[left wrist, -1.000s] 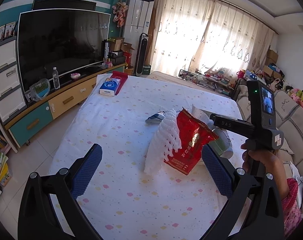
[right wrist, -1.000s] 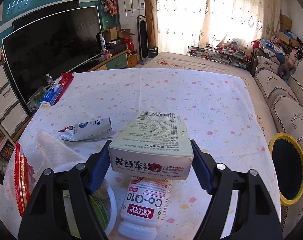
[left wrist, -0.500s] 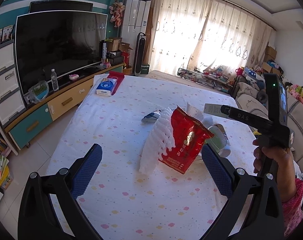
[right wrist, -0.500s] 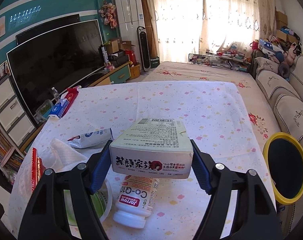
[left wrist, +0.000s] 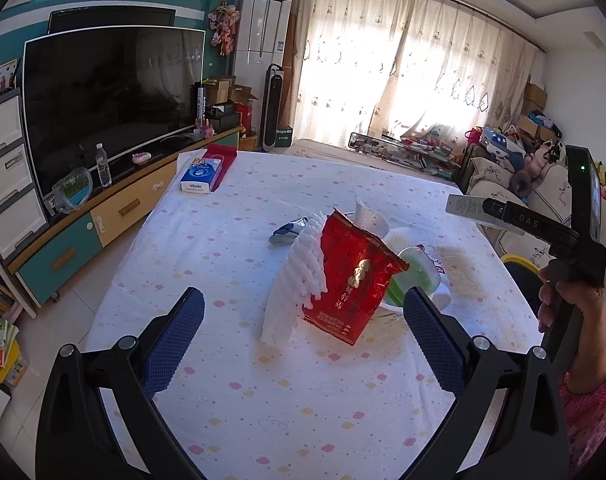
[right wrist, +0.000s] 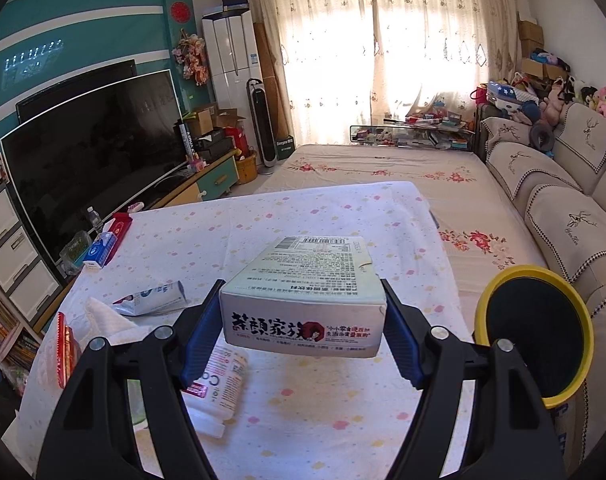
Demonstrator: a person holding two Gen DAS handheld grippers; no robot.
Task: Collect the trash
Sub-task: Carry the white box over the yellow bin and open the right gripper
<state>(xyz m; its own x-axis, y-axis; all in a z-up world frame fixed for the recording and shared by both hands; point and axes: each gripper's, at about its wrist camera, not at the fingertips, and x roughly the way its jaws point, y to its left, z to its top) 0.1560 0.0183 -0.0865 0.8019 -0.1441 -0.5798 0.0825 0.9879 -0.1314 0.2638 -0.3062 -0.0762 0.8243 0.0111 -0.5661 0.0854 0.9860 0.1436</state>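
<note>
My right gripper (right wrist: 303, 334) is shut on a pale green carton box (right wrist: 303, 300) and holds it above the table; in the left wrist view the box (left wrist: 463, 210) sticks out at the right. A yellow-rimmed bin (right wrist: 537, 332) stands to the right of the table. My left gripper (left wrist: 303, 338) is open and empty, short of a red snack bag (left wrist: 353, 276) and white foam netting (left wrist: 299, 280). A green cup (left wrist: 413, 276), a white supplement bottle (right wrist: 219, 384), a crumpled blue-white packet (right wrist: 151, 300) and white tissue (right wrist: 107, 322) lie on the table.
The table has a white spotted cloth (left wrist: 263, 400). A blue tissue pack (left wrist: 201, 176) and red box (left wrist: 221, 160) sit at its far left corner. A TV stand (left wrist: 83, 220) runs along the left; a sofa (right wrist: 563, 208) is on the right.
My right gripper has lifted the box higher and swung right, so the bin is nearer. My left gripper has barely moved.
</note>
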